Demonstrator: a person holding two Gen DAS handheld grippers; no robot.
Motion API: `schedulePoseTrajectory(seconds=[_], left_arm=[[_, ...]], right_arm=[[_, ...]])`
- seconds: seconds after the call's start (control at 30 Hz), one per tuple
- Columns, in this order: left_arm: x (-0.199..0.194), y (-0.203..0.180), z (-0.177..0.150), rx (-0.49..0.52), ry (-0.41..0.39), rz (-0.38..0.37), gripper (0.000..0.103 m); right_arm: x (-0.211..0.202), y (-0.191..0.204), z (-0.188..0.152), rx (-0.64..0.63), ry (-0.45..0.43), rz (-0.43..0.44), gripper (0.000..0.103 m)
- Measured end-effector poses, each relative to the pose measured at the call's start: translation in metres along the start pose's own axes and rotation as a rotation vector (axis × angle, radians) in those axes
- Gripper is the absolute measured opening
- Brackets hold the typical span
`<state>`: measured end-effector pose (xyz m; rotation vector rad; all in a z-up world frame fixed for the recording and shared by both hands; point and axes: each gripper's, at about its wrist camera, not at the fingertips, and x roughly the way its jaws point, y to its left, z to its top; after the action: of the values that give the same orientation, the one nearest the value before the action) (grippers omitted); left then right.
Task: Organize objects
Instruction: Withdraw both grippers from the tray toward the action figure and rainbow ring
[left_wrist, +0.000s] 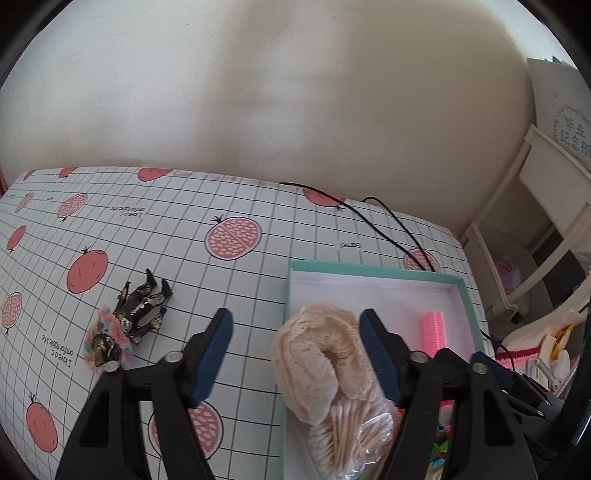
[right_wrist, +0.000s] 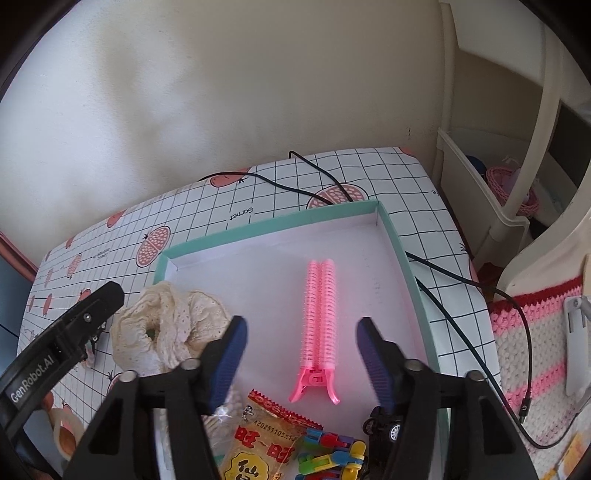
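Right hand-held gripper (right_wrist: 299, 354) spread, toy car (right_wrist: 384, 428) half hidden, snack packet (right_wrist: 258, 446) cut off

A home room: pomegranate-print tablecloth (left_wrist: 221, 206), cream shelf unit (right_wrist: 491, 206) and crocheted chair cover (right_wrist: 532, 332) by a plain wall

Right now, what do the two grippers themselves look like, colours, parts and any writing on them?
Both are alike: the left gripper and the right gripper have black plastic linkage arms joined by silver round pins, ending in two dark blue ribbed pads. From the right wrist camera, the left gripper's black side carries white lettering reading GenRobot.AI. No sleeve or clothing shows.
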<state>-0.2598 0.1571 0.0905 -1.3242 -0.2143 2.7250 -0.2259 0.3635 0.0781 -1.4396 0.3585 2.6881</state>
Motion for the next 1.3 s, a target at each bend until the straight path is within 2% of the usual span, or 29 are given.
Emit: schedulePoseTrajectory(seconds=[0.03, 0.17, 0.23, 0.37, 0.47, 0.63, 0.97, 1.3], left_arm=[[0.0, 0.002, 0.0, -0.004, -0.002, 0.011, 0.089], [0.001, 0.009, 0.001, -0.021, -0.006, 0.04, 0.093], [0.0, 0.011, 0.001, -0.027, -0.009, 0.048, 0.099], [0.0, 0.012, 0.001, -0.033, -0.008, 0.061, 0.102], [0.0, 0.013, 0.001, -0.035, -0.013, 0.078, 0.102], [-0.003, 0.017, 0.003, -0.046, -0.029, 0.099, 0.102], [-0.005, 0.022, 0.005, -0.039, -0.021, 0.087, 0.103], [-0.015, 0.066, 0.016, -0.072, -0.022, 0.12, 0.103]], right_arm=[[0.0, 0.0, 0.0, 0.0, -0.002, -0.002, 0.072], [0.001, -0.001, 0.002, 0.0, -0.001, -0.002, 0.082], [0.002, 0.0, 0.002, -0.004, -0.001, -0.006, 0.087], [0.002, 0.0, 0.003, -0.003, -0.007, -0.01, 0.099], [0.002, -0.001, 0.003, -0.003, -0.015, -0.017, 0.103], [0.001, -0.004, 0.004, 0.005, -0.027, -0.029, 0.103], [0.001, 0.001, 0.004, 0.004, -0.028, -0.032, 0.103], [0.0, 0.048, 0.008, -0.03, -0.04, 0.008, 0.103]])
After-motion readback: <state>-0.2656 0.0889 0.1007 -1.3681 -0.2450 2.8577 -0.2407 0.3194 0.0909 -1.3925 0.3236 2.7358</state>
